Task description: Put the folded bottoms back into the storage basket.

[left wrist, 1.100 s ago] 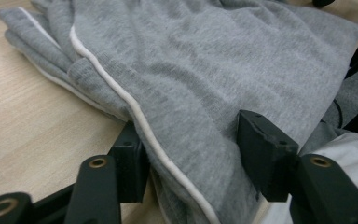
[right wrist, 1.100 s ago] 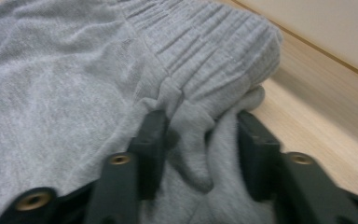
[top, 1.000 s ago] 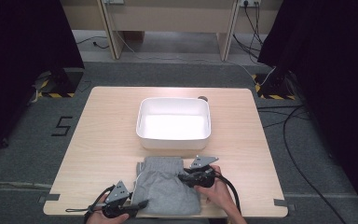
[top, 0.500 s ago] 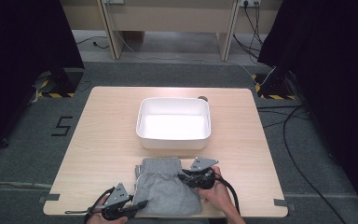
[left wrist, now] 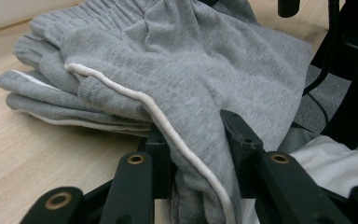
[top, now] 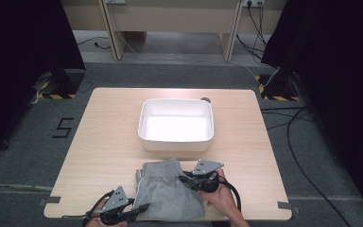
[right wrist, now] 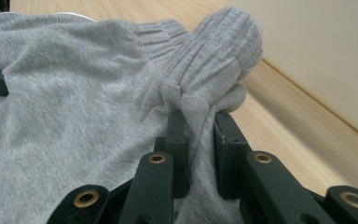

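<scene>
Fingers, left gripper (left wrist: 193,140): clamped on the piped hem of the grey shorts (top: 168,194), having just closed.
Fingers, right gripper (right wrist: 198,135): pinching the ribbed waistband, likewise just closed.
Shorts: folded at the worktop's (top: 99,142) near edge, before the white bin (top: 177,142).
Why: a two-point hold, likely for lifting.
Gripper views: show the cloth squeezed; high view shows layout.
</scene>
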Tool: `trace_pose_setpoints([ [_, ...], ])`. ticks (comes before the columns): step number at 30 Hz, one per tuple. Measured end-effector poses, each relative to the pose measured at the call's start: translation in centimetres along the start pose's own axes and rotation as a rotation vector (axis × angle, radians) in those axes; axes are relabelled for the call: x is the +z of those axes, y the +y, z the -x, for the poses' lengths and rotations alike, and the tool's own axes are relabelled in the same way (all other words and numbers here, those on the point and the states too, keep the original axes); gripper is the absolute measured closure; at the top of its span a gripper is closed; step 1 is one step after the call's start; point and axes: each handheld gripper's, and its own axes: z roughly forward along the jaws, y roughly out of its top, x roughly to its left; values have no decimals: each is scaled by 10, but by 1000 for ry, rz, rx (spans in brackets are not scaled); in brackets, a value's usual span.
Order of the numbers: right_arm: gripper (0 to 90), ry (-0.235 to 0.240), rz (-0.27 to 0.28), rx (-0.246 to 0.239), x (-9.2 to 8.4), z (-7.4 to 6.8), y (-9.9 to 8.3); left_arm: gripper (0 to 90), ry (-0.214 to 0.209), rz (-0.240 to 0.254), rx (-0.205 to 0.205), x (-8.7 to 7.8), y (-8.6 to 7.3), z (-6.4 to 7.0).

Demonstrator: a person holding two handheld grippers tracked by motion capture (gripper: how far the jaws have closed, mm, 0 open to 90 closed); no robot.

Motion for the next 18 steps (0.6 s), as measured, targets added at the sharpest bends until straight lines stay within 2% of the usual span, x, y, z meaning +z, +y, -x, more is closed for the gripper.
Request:
trace_pose_setpoints([
  [7, 793, -2, 33, -19, -8, -3, 7, 670, 3, 18, 26, -5, 8, 4],
  [18, 795, 2, 69, -22, -18, -3, 15, 673, -5, 47, 36, -16, 18, 5],
])
